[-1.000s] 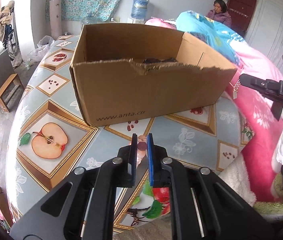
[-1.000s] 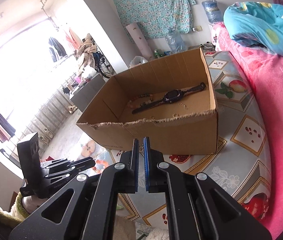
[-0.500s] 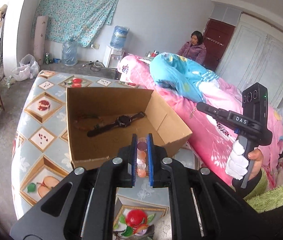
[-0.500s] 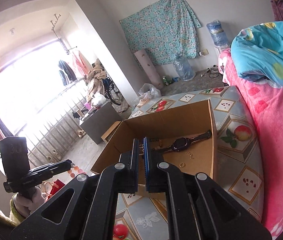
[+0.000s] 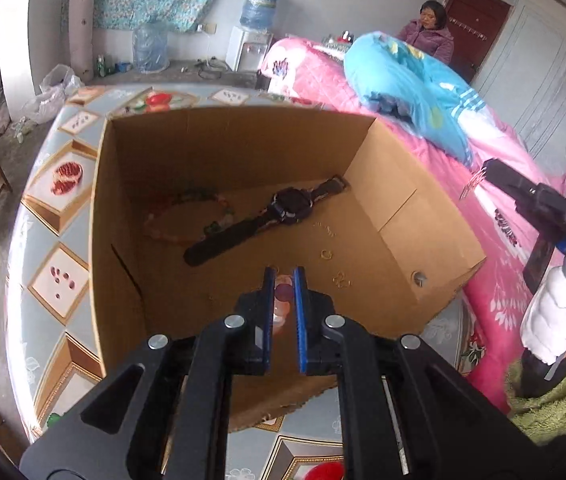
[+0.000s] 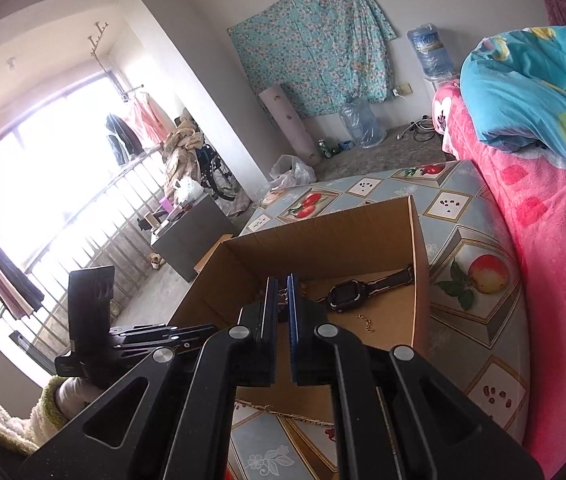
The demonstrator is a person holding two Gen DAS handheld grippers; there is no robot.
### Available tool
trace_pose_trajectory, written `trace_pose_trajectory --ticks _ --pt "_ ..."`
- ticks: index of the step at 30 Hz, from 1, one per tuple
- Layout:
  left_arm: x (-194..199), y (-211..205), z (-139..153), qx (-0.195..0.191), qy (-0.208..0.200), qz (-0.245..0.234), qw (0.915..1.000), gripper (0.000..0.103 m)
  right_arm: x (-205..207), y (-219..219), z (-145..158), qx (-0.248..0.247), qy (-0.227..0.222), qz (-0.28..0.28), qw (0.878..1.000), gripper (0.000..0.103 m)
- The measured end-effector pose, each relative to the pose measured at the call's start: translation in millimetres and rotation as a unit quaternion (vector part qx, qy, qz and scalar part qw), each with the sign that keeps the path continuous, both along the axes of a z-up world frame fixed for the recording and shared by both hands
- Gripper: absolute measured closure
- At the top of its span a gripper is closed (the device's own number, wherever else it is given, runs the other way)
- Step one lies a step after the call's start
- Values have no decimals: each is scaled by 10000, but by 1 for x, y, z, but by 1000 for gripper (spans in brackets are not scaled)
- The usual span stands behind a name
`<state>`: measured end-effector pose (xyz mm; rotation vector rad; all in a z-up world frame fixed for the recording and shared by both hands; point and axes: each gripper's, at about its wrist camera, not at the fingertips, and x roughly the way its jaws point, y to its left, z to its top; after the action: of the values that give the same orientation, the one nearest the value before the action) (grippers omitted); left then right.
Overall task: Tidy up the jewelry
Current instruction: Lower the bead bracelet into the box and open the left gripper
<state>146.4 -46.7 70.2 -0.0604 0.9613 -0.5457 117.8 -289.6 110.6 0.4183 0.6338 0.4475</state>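
In the left wrist view, the cardboard box [image 5: 243, 184] fills the middle of the frame, open at the top, on the fruit-patterned table [image 5: 59, 280]. At its left inside lies a beaded bracelet [image 5: 187, 216] in a loose loop. Just right of it the black watch [image 5: 271, 216] lies flat, its long axis running from lower left to upper right, strap ends pointing at those corners. Small gold pieces [image 5: 327, 255] sit lower right of it on the box floor. At lower centre my left gripper [image 5: 283, 300] is clamped on a string of pink beads [image 5: 282, 300], over the box. At the right edge my right gripper [image 5: 495, 172] pinches a thin gold chain [image 5: 473, 184] over the pink blanket [image 5: 495, 216]; its fingers are together.
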Motion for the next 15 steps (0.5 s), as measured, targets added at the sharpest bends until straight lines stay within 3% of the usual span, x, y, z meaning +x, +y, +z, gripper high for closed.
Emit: trace_pose_trajectory --ticks 3,6,11,15 --pt "6 1 -16 9 253 56 9997 90 7 2 -5 -109 109 6 9999 98" --pt "5 6 -14 -95 180 119 9997 86 15 1 -7 -153 191 35 9997 98" --pt "-5 20 5 -186 -261 325 9990 80 33 6 -10 -296 434 188 9984 98" --pt "-17 34 23 -146 -770 573 9953 68 49 15 -15 -721 781 244 9940 98"
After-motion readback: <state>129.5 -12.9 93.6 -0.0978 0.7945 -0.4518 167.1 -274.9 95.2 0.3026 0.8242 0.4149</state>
